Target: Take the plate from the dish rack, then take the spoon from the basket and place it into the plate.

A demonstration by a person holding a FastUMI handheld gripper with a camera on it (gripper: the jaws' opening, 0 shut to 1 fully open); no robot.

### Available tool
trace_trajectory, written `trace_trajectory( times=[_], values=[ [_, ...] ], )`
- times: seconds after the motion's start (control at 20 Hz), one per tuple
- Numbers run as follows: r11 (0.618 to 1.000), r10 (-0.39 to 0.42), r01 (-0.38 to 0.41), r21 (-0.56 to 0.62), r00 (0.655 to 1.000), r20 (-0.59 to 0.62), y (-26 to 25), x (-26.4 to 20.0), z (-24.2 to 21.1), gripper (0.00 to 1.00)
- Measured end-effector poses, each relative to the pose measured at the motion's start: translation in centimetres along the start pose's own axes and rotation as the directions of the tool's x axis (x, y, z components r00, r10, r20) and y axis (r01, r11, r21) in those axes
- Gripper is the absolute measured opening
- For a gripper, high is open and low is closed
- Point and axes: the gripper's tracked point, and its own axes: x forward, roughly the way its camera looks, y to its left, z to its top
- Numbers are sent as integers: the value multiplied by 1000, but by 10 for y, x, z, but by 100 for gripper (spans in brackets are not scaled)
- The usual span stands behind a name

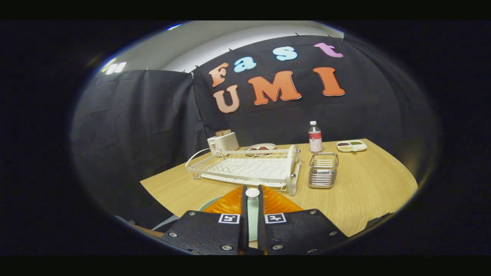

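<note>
The tongs [252,199] pinch the pale green spoon [252,210] above the ridged orange plate [276,203], near the white dish rack [245,168]. Placing step; next, I judge, lower and release it.

Dish rack [245,168] and basket [323,170] stand just ahead; bare table [368,191] right of them looks passable.

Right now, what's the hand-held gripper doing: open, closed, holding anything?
Hand-held gripper: closed on the spoon, both fingers pressing its pale handle, held over the orange plate just in front of the dish rack.
</note>
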Motion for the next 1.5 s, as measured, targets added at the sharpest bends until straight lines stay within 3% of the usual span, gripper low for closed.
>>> trace_trajectory(
  times=[0.25,0.65,0.95,1.2,1.5],
  values=[
    [1000,25,-24,10,999,-36,3,2,-18,10],
    [1000,12,-11,18,998,-59,3,3,-21,26],
    [998,-54,57,-33,996,76,2,7,30,50],
    [991,-110,124,-53,970,219,3,7,78,69],
    [980,-163,192,-61,933,320,2,3,115,83]
  ],
)
